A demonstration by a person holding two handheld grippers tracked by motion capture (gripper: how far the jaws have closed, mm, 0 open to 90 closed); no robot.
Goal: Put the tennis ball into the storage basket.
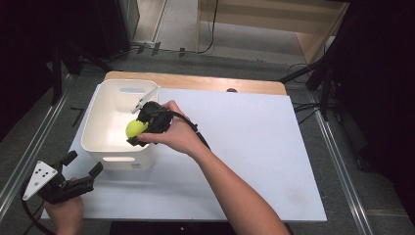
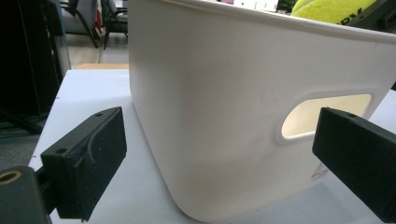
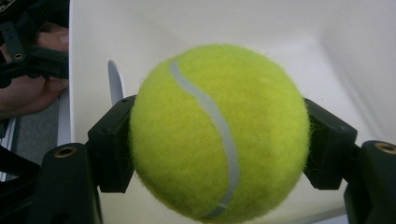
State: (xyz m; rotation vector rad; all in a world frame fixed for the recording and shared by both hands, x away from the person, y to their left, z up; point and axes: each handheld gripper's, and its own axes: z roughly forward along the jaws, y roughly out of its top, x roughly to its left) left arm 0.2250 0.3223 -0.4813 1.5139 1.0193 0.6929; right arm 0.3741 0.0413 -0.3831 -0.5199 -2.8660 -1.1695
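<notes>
The white board [image 1: 235,161] covering the table is carrying everything, and the wooden tabletop is being left exposed only as a strip along the far edge. A white bin [image 1: 100,132] is being kept at the board's far left corner, its long side running along the left edge and a handle slot facing the near edge, probably so that it can be reached from the person's side and steadied if needed.

The right gripper [image 1: 138,131] is being held over the bin's near right part by the right hand [image 1: 173,134], tilted down into the opening. Its jaws are being pressed against opposite sides of a tennis ball [image 3: 219,130], so the ball is being pinched at its widest part, where the grip is judged least likely to slip. The ball is being hung above the bin's floor, inside the line of the rim, apparently so that it is dropped in rather than bounced off an edge.

The left gripper [image 1: 83,165] is being held low near the board's near left corner, just short of the bin's near wall [image 2: 224,116]. Its jaws are being kept spread wide and empty, pointed at the handle slot, seemingly in readiness to brace the bin.
</notes>
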